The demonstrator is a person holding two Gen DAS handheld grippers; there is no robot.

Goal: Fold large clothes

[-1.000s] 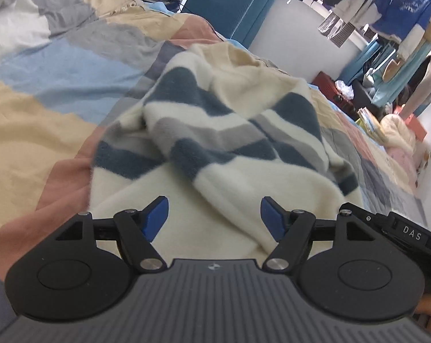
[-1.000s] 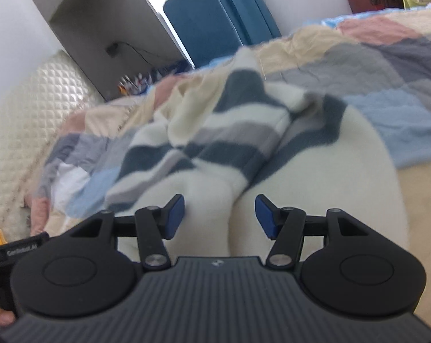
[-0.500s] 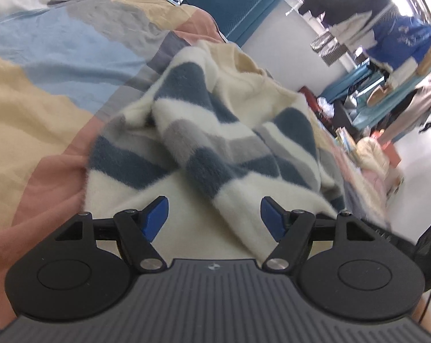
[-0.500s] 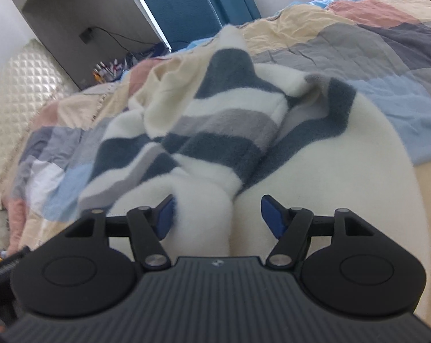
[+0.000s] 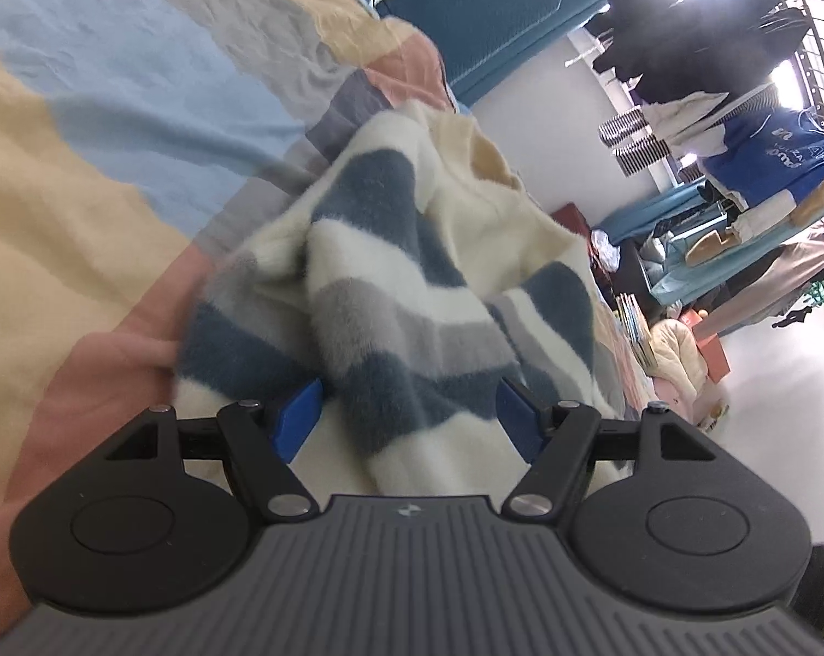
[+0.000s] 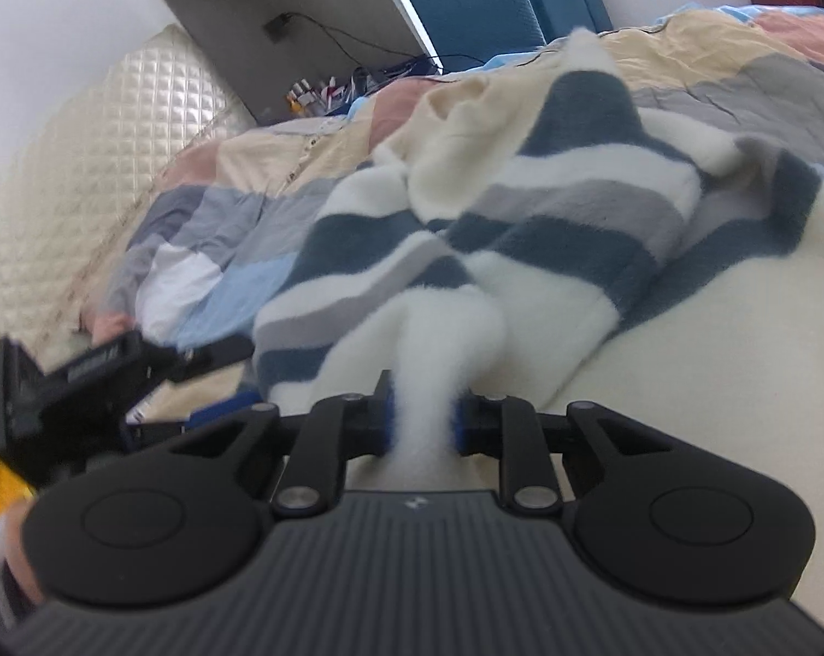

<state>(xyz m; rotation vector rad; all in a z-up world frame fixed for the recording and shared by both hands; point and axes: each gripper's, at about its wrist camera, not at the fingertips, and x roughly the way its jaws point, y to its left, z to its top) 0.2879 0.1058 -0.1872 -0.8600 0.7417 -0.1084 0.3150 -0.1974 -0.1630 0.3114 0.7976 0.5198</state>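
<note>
Since the earlier frame my right hand-held gripper (image 6: 422, 425) has just been closing: its jaws, wide apart before, now pinch a bunched white fold of the striped fleece sweater (image 6: 548, 218) between the blue pads. My left hand-held gripper (image 5: 409, 420) has crept closer over the sweater's near edge and sits rolled a little more; its jaws stand wide, with a navy-and-white fold lying between them but neither pad pressing on it. The sweater lies crumpled on the patchwork quilt (image 5: 84, 175) of the bed, sleeves bunched across the body. I judge the right pinch is meant to anchor one hem corner while the left lines up for the matching one, so both can lift and spread the garment flat before any fold. Risk: the thick fleece slipping out.
</note>
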